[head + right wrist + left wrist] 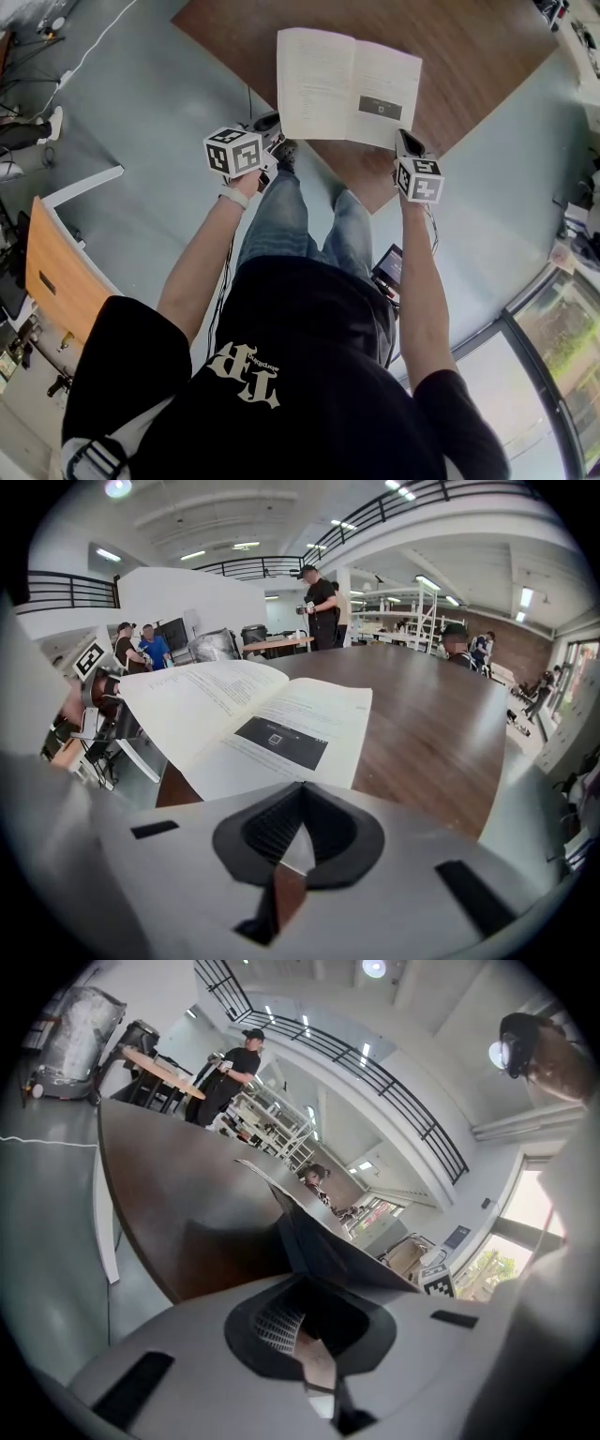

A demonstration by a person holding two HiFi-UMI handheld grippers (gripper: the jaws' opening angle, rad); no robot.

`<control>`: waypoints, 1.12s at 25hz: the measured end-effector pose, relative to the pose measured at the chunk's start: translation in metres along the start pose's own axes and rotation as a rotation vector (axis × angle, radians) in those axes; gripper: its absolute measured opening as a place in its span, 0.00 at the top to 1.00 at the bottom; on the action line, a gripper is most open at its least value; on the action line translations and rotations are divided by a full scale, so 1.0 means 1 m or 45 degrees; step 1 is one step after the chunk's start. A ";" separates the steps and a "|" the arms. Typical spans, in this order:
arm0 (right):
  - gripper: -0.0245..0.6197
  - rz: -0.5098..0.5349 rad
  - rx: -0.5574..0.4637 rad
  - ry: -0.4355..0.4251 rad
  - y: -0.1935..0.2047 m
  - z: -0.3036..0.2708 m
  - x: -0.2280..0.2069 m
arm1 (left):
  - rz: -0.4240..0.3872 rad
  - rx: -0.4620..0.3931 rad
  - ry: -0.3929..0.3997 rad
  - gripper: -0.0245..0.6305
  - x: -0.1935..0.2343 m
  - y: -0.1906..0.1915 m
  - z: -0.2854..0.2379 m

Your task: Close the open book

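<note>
Right tongs [407, 141] on book [319, 84], spine away

1. All three views are bright, with even indoor light from ceiling lamps [374, 967] mixed with daylight.
2. Head view: it is sharp in the middle and bends strongly fisheye-style toward the edges. The window [562, 328] at lower right is washed pale.
3. Left gripper view: the book [323, 1241] shows its underside in deep shadow, and a dark patch lies on the table [187, 1204] beneath it. Glare blows out the right side, and the near foreground is soft.
4. Right gripper view: the pages are brightly lit, the print is too small to read, and the wood has a soft sheen.
5. Both gripper views have black vignetted corners, and straight lines curve.
</note>
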State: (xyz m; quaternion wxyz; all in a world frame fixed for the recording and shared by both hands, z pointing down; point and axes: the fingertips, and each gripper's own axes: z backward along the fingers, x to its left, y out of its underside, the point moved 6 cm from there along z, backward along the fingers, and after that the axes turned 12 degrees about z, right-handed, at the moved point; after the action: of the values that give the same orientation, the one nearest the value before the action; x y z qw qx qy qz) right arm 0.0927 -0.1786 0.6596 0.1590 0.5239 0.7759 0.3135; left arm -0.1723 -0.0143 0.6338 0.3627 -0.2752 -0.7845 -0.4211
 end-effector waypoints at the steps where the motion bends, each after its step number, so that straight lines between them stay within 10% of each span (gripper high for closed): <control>1: 0.98 -0.003 -0.002 -0.003 0.000 0.001 0.001 | -0.013 -0.001 0.012 0.96 -0.005 -0.003 -0.003; 28: 0.98 -0.099 -0.013 -0.182 0.019 0.023 0.015 | -0.148 0.140 0.167 0.95 -0.079 -0.029 -0.109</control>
State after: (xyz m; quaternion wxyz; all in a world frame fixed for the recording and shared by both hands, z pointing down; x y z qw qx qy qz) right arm 0.1140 -0.1522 0.6560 0.2286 0.5137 0.7806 0.2731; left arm -0.1110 -0.1324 0.5989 0.4027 -0.1808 -0.7956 -0.4150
